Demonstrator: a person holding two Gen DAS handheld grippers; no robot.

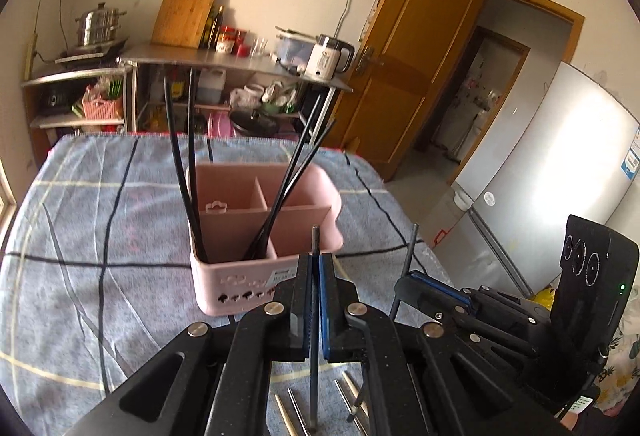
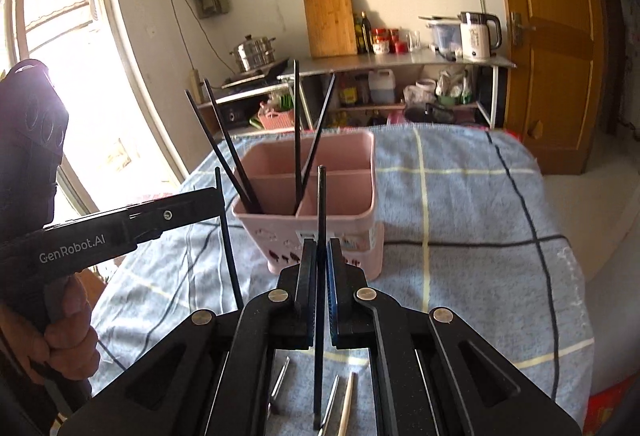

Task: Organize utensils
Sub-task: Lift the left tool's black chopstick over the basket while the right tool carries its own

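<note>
A table under a blue checked cloth (image 1: 100,196) fills the near scene, its near edge cut off by the grippers. On it stands a pink plastic caddy (image 1: 264,220) with divided compartments; four black chopsticks (image 1: 188,172) lean in its near sections. More utensils (image 2: 344,404) lie below the grippers, mostly hidden. The left gripper (image 1: 315,300) is clenched on one upright black chopstick (image 1: 315,248); the right gripper (image 2: 319,296) grasps another black chopstick (image 2: 321,204).

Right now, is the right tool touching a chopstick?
Touching. The right wrist view shows the right tool shut on a black chopstick, pads pressing both sides, above the checked cloth.
</note>
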